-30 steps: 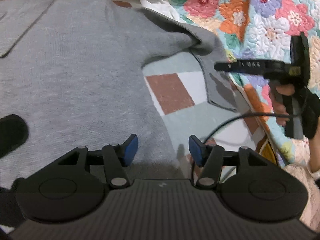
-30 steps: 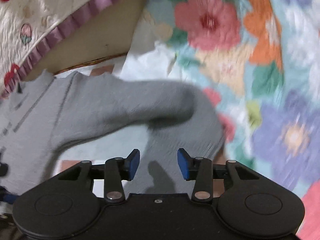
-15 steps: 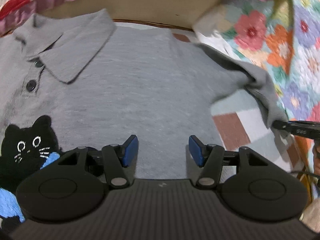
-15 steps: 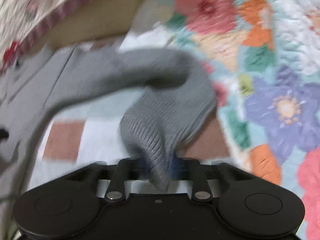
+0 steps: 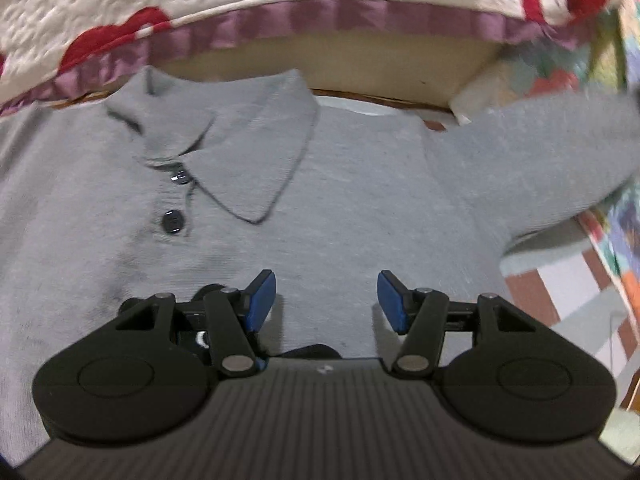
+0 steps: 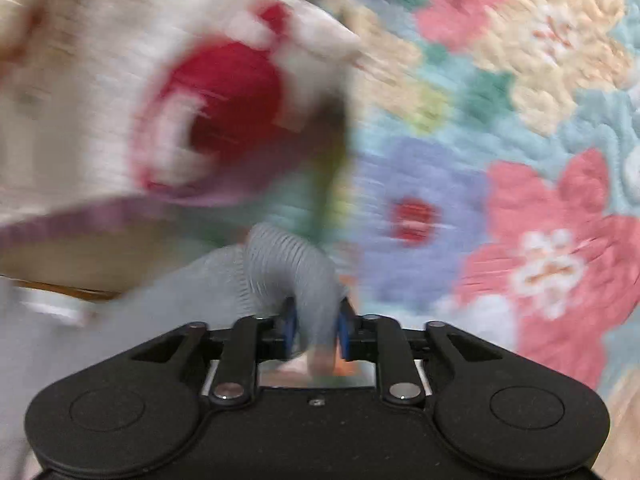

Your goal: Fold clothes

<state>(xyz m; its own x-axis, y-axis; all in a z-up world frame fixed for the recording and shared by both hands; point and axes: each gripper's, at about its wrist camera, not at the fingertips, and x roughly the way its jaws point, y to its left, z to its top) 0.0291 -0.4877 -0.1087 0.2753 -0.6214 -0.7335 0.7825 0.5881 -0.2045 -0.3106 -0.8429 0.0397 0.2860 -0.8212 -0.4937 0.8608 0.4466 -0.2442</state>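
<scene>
Right gripper [image 6: 314, 330] clamping grey sleeve [image 6: 288, 268], left gripper [image 5: 326, 300] agape

Left tool [image 5: 326, 300] gapes wide; right tool [image 6: 314, 330], blurred, seemingly clamped.

Left gripper [image 5: 326, 300] jaws apart over grey polo shirt [image 5: 360, 208], collar [image 5: 256, 160] buttoned.

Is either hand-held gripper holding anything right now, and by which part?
The right hand-held gripper pinches the grey sweater's sleeve at its ribbed cuff. The left hand-held gripper holds nothing.
</scene>
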